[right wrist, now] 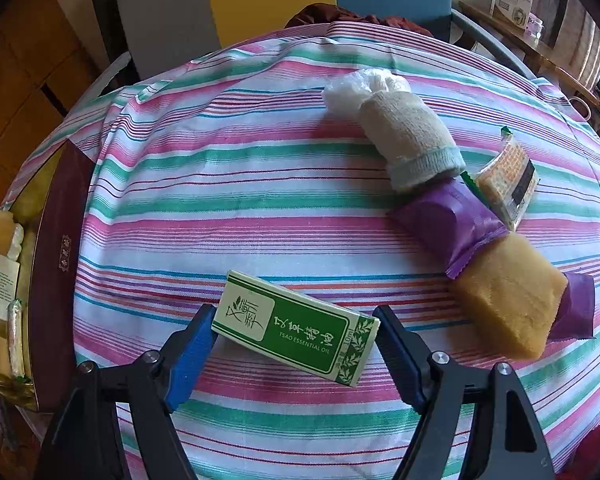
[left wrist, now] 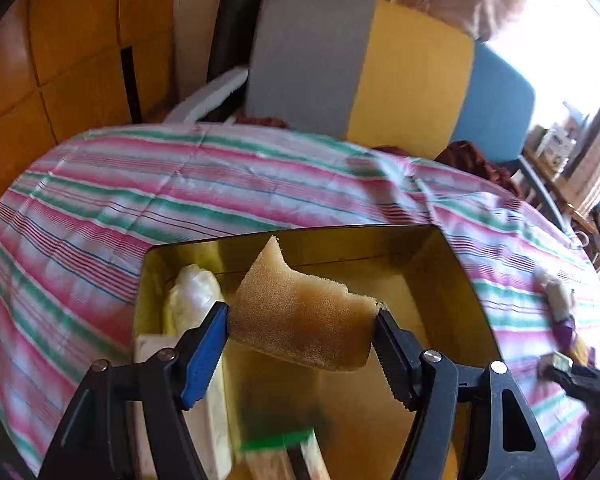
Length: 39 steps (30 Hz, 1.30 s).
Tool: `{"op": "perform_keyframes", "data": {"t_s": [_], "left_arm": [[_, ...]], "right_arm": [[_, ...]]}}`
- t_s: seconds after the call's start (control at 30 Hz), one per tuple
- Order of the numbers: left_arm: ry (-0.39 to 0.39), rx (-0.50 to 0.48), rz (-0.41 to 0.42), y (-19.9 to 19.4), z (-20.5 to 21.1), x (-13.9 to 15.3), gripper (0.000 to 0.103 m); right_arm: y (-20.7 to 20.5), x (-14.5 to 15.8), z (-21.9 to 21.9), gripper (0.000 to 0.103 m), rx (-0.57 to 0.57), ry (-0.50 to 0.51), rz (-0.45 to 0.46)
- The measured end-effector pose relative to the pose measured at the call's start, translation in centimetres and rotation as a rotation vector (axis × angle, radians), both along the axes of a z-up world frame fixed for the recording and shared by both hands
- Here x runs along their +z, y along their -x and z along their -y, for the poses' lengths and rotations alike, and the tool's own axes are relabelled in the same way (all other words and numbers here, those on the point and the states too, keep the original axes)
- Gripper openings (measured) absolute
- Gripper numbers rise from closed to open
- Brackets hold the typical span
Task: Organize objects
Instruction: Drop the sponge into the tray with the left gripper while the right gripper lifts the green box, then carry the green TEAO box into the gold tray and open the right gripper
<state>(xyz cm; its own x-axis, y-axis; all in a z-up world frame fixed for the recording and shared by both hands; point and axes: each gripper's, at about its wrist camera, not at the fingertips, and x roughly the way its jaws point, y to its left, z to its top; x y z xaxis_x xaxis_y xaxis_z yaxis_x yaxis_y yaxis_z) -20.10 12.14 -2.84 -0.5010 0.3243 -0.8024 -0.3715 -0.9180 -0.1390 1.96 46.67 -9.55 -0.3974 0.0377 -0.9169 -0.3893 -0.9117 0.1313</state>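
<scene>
Left gripper (left wrist: 302,330) pinching a tan sponge (left wrist: 300,320) above the gold-lined box (left wrist: 452,288); box contents beneath partly hidden, blurred. Right gripper (right wrist: 294,338) bracketing the green carton (right wrist: 296,328) (pad contact unclear, left pad apparently touching).

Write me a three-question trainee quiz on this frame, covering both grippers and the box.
1. True or false: the left gripper holds a sponge over the gold-lined box.
2. What sits between the right gripper's fingers?
A. purple packet
B. green and white carton
C. rolled towel
3. Which item lies on top of the purple packet on the striped cloth?

Key:
1. True
2. B, the green and white carton
3. The second sponge
</scene>
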Motion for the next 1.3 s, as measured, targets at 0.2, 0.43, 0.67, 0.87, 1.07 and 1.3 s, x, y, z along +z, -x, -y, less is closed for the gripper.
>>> {"op": "perform_keyframes", "data": {"t_s": [0.2,0.43,0.67,0.87,1.07,1.3], "left_arm": [[0.055,0.026,0.027,3.0,-1.6,-2.2,0.073],[0.115,0.064,0.017,4.9,-1.8,-3.5,0.083],[0.081,0.067,-0.044,2.8,-0.1,-1.1,0.083],[0.061,0.051,-0.132,-4.2,3.0,2.3,0.083],[0.069,0.044,-0.199,-11.2,5.6,3.3,0.085],[0.064,0.079,-0.183,-14.2,7.9,2.7,0.085]], "right_arm": [[0.0,-0.1,0.0,0.08,0.009,0.011,0.0],[0.3,0.0,0.0,0.08,0.017,0.016,0.0],[0.4,0.0,0.2,0.08,0.027,-0.003,-0.003],[0.3,0.1,0.5,0.08,0.027,-0.019,-0.007],[0.1,0.4,0.8,0.08,0.016,-0.042,-0.016],[-0.1,4.3,1.9,0.08,-0.005,-0.057,-0.091]]}}
